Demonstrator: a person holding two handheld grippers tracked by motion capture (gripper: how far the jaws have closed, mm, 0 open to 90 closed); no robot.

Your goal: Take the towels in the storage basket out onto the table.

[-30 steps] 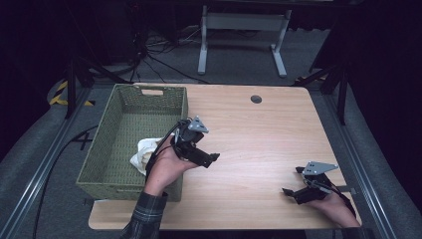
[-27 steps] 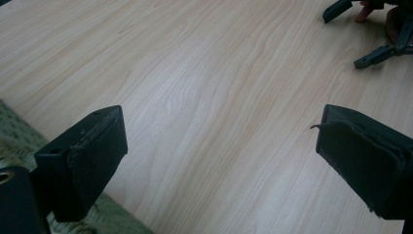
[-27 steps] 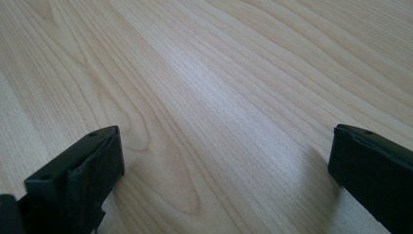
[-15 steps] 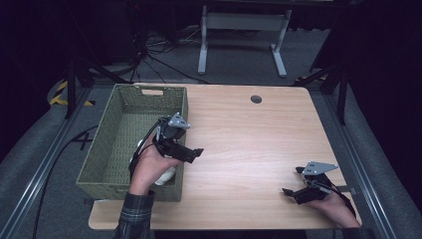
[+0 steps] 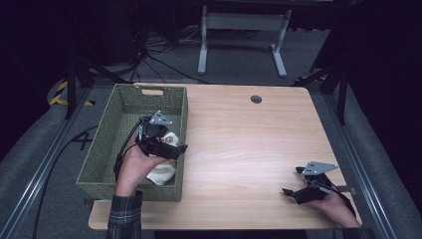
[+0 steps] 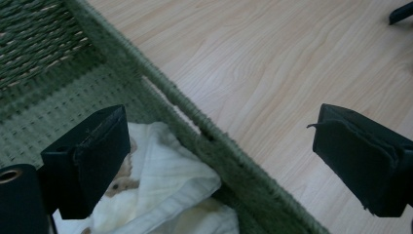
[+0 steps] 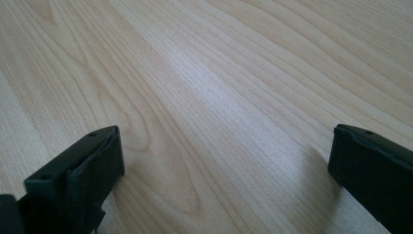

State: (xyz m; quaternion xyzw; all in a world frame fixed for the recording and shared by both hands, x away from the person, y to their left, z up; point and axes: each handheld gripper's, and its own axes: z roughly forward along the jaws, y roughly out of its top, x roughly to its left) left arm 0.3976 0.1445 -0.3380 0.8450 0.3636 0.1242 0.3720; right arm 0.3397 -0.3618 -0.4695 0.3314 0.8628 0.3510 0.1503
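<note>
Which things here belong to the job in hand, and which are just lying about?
In the job:
- white cloth lying in the basket
- green woven basket
- left tool, open, over the basket's right wall

Lying about:
- right tool, open, resting on the table
- grey metal stand on the floor behind

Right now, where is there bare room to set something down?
The table is bare from the basket wall across to the right gripper. The basket's far half is free too. Its near right corner is crowded: the cloth lies there under the open left gripper.
</note>
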